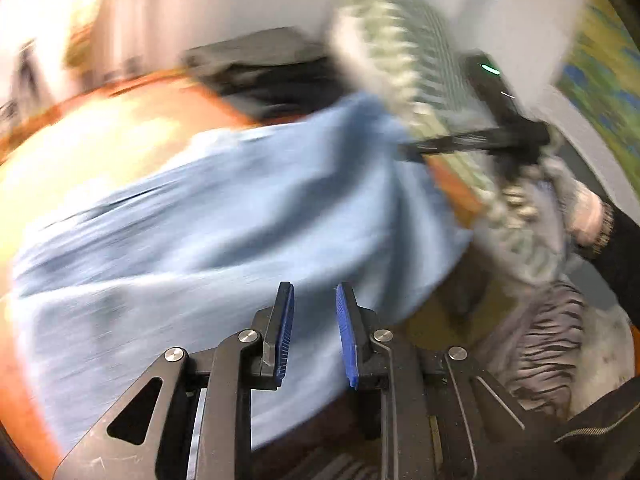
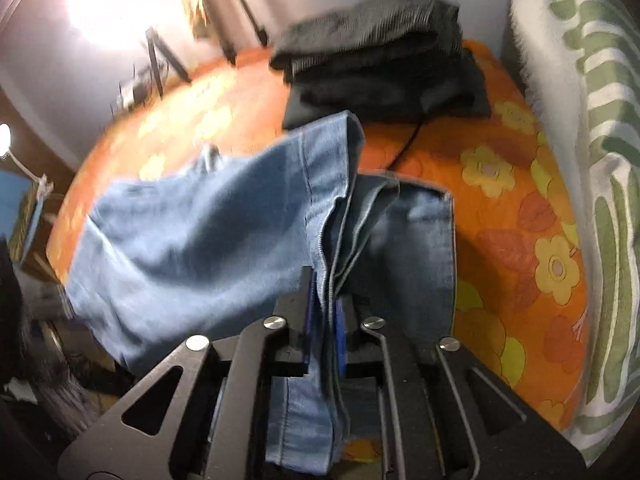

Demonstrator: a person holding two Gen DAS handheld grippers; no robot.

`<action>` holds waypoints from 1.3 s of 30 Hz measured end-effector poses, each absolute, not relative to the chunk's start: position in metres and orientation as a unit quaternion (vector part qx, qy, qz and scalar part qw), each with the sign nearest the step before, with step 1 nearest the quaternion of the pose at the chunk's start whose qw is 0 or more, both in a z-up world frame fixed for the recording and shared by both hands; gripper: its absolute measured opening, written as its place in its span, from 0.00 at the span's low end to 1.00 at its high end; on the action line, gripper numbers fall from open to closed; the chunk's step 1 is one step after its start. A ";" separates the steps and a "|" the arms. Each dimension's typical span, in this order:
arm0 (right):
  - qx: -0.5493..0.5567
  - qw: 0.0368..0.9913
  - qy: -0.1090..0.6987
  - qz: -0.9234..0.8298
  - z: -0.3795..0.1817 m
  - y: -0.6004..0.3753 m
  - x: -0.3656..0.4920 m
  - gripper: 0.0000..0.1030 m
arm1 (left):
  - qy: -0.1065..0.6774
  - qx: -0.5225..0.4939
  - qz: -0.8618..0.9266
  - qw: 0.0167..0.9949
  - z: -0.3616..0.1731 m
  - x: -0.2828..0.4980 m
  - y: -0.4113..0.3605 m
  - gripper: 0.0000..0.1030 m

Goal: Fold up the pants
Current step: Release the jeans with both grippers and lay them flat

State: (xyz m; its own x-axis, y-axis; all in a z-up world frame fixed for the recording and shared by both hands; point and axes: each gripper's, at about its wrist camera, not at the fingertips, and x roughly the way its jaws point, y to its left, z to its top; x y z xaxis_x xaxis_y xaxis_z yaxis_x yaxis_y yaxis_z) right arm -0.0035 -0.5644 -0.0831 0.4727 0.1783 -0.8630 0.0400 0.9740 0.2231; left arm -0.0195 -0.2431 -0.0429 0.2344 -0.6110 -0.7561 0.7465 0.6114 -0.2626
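We see the left gripper with its blue pads apart and nothing between them, hovering over the light blue jeans; this view is heavily blurred. In the right wrist view the right gripper has folded denim edges bunched between its jaws. Whether the pads are pressing on the cloth we cannot tell, since fabric hides the gap.

The jeans lie on an orange flowered bedspread, spreading from the right gripper out toward 10 o'clock, with a hemmed leg end at 12 o'clock. A stack of dark folded clothes sits beyond the jeans at about 1 o'clock, just past that hem. A green and white patterned pillow stands along the bed edge at 3 o'clock.

In the left wrist view the right gripper's black body shows at 2 o'clock, and below it a gloved hand.
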 end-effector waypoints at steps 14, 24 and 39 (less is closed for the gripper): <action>0.018 0.878 0.439 0.190 -0.013 -0.473 0.059 0.43 | 0.468 0.042 -0.268 0.841 -0.066 0.001 -0.092 0.20; -0.114 0.796 0.470 0.364 -0.040 -0.291 0.123 0.43 | 0.500 -0.029 -0.268 0.823 -0.092 -0.003 -0.057 0.45; -0.126 0.684 0.578 0.426 -0.100 -0.162 0.196 0.43 | 0.521 -0.121 -0.307 0.787 -0.122 -0.001 -0.028 0.45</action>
